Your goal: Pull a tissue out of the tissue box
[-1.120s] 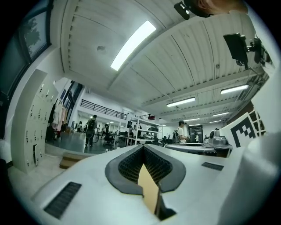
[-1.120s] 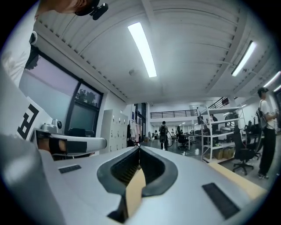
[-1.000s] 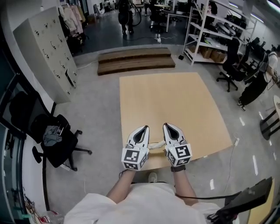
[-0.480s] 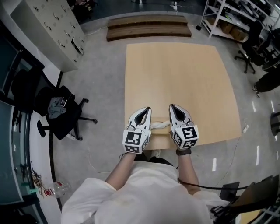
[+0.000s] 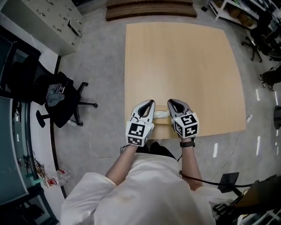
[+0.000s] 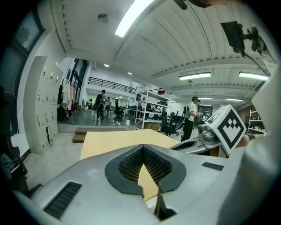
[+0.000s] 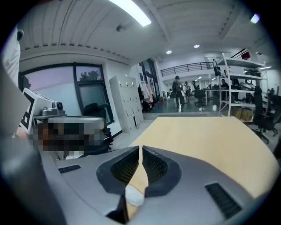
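Observation:
No tissue box shows in any view. My left gripper (image 5: 149, 102) and right gripper (image 5: 172, 101) hang side by side over the front edge of the bare wooden table (image 5: 184, 61). Both are shut, with their tips pointing away from me. A white crumpled strip (image 5: 160, 114) lies between their bodies; I cannot tell whether either holds it. In the left gripper view the left gripper (image 6: 142, 148) has its jaw tips together above the table (image 6: 114, 140). In the right gripper view the right gripper (image 7: 140, 148) shows only a hairline gap, with a white bit (image 7: 134, 196) under it.
A black office chair (image 5: 61, 101) with grey cloth stands on the floor to the left, beside a grey locker cabinet (image 5: 48, 17). A low wooden platform (image 5: 149, 9) lies beyond the table. More chairs (image 5: 263, 26) are at the right. People stand far off in the hall.
Both grippers have sunk toward the table's front edge and tipped their noses down. The head view has swung steeper down. The jaws stay shut and the white strip stays between them.

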`<move>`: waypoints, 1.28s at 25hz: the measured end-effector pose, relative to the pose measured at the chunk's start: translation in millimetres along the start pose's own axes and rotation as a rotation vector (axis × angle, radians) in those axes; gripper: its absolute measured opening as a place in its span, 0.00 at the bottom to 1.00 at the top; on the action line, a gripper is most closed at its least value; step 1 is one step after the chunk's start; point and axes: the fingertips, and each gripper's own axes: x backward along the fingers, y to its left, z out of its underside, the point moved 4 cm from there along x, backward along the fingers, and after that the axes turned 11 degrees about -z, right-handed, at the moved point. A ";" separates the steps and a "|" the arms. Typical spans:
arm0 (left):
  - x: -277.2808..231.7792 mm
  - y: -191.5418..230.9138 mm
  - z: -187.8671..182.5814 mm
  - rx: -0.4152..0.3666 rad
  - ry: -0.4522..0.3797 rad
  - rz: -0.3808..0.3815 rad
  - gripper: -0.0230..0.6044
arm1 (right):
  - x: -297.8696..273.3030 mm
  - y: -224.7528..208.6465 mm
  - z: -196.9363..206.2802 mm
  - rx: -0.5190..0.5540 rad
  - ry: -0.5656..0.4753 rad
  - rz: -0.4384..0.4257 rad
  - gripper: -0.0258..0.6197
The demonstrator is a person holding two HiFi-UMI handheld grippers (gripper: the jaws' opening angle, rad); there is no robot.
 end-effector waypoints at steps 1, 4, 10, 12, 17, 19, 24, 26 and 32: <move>-1.5 1.0 3.9 0.003 0.011 0.001 0.03 | -6.2 0.6 7.3 -0.004 0.039 -0.015 0.05; -6.4 3.5 15.4 0.004 0.038 0.005 0.03 | -22.6 4.8 25.9 0.003 0.142 -0.063 0.16; -19.4 9.7 29.4 0.011 0.079 0.012 0.03 | -41.7 15.0 48.6 0.049 0.304 -0.170 0.32; -23.8 11.1 32.8 0.017 0.091 0.011 0.03 | -44.5 20.0 58.8 0.067 0.361 -0.221 0.32; -27.4 16.8 41.0 0.028 0.108 0.002 0.03 | -52.2 31.4 90.0 0.163 0.494 -0.283 0.32; -28.6 18.0 43.4 0.030 0.113 0.000 0.03 | -55.3 34.0 100.1 0.200 0.527 -0.301 0.32; -28.8 17.6 48.7 0.033 0.129 -0.006 0.03 | -58.8 31.8 117.6 0.255 0.613 -0.296 0.32; -28.0 17.4 51.1 0.034 0.134 -0.008 0.03 | -58.8 30.9 123.6 0.319 0.659 -0.279 0.31; -21.5 24.9 49.7 0.036 0.131 -0.016 0.03 | -60.9 29.4 119.0 0.379 0.662 -0.216 0.14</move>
